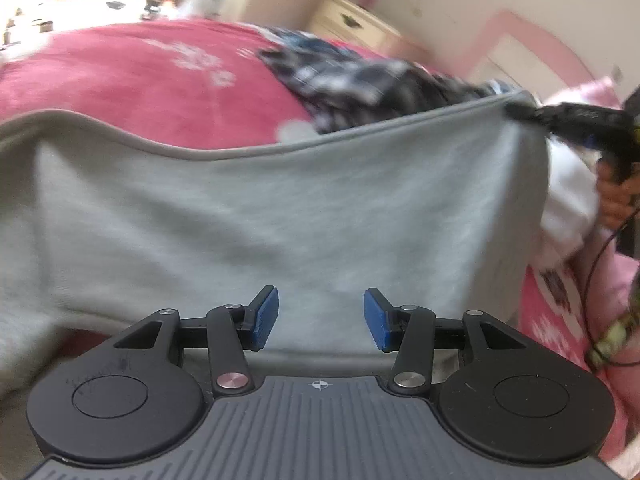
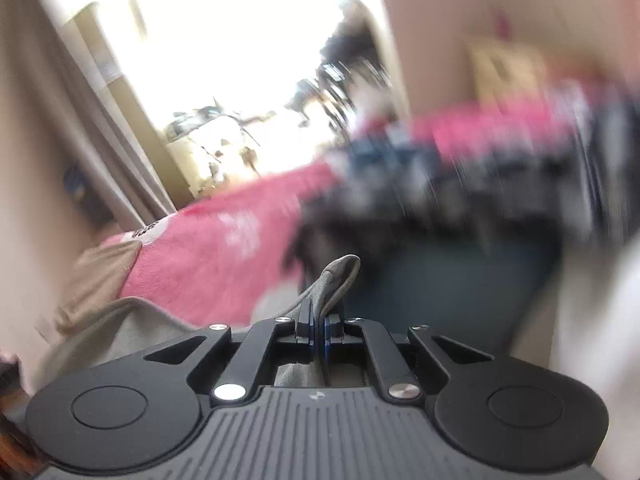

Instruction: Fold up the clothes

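A light grey garment (image 1: 280,208) fills the middle of the left wrist view, spread over the bed with its hemmed edge raised. My left gripper (image 1: 320,316) hovers over its near part, blue pads (image 1: 266,316) apart, and I see nothing pinched between them. At the garment's far right corner my right gripper (image 1: 518,111) pinches the hem and holds it up. In the right wrist view, which is blurred, that gripper (image 2: 320,330) is shut on a fold of the grey cloth (image 2: 340,276) that sticks up past the pads.
A pink blanket (image 1: 152,76) with white flowers covers the bed. A dark plaid garment (image 1: 360,80) lies heaped behind the grey one. White cloth (image 1: 568,200) sits at the right beside a hand (image 1: 616,196) on the right gripper's handle. A cream dresser (image 1: 352,20) stands by the wall.
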`<action>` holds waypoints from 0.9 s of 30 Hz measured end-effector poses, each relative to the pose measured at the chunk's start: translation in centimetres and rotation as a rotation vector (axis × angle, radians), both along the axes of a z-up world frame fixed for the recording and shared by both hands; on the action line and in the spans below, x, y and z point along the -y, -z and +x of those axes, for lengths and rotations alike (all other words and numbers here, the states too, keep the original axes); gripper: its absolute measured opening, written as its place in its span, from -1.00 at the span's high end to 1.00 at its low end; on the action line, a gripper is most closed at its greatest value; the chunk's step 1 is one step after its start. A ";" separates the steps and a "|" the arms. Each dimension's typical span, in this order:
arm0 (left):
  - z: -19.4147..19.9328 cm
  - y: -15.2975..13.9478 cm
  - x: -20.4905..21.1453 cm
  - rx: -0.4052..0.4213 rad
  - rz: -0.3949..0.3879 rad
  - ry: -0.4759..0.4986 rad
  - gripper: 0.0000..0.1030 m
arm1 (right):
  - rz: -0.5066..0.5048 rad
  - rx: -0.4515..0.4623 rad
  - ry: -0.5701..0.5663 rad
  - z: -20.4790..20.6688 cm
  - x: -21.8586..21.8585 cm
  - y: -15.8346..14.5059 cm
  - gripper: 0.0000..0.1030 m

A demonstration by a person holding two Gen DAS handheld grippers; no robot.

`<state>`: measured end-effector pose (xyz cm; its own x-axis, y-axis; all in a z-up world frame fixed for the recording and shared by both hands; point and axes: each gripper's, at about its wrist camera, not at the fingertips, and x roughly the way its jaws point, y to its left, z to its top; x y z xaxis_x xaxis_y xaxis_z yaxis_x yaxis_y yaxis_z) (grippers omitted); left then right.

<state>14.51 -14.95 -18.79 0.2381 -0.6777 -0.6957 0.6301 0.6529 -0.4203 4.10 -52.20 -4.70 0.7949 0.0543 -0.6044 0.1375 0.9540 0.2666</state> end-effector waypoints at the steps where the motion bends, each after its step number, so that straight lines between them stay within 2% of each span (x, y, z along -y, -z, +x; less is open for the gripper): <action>1: 0.5 -0.1 -0.4 -0.002 -0.003 -0.025 0.08 | -0.058 0.022 -0.028 0.7 -0.3 -1.2 0.89; 4: 2.1 -0.3 -1.5 0.011 -0.003 -0.092 0.08 | -0.170 0.058 -0.064 4.1 -0.7 -3.3 0.89; 8: 4.2 0.0 -2.5 0.008 -0.002 -0.154 0.08 | -0.251 0.059 -0.052 9.0 0.5 -4.2 0.89; 12: 6.3 1.0 -2.9 -0.018 0.014 -0.186 0.08 | -0.276 -0.003 -0.026 14.5 2.0 -3.7 0.89; 15: 7.5 1.9 -3.1 -0.066 0.015 -0.198 0.08 | -0.292 -0.033 -0.008 17.2 3.4 -3.0 0.89; 21: 7.7 3.3 -2.6 -0.114 0.068 -0.147 0.08 | -0.329 -0.086 0.004 21.8 5.7 -1.9 0.90; 27: 7.5 3.1 -1.4 -0.097 0.139 -0.070 0.08 | -0.343 -0.123 0.032 25.6 7.1 1.3 0.88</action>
<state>21.98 -13.52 -21.89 0.2084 -0.5577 -0.8034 0.5417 0.7498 -0.3799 29.74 -59.29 -6.00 0.7129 -0.1919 -0.6745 0.1803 0.9797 -0.0882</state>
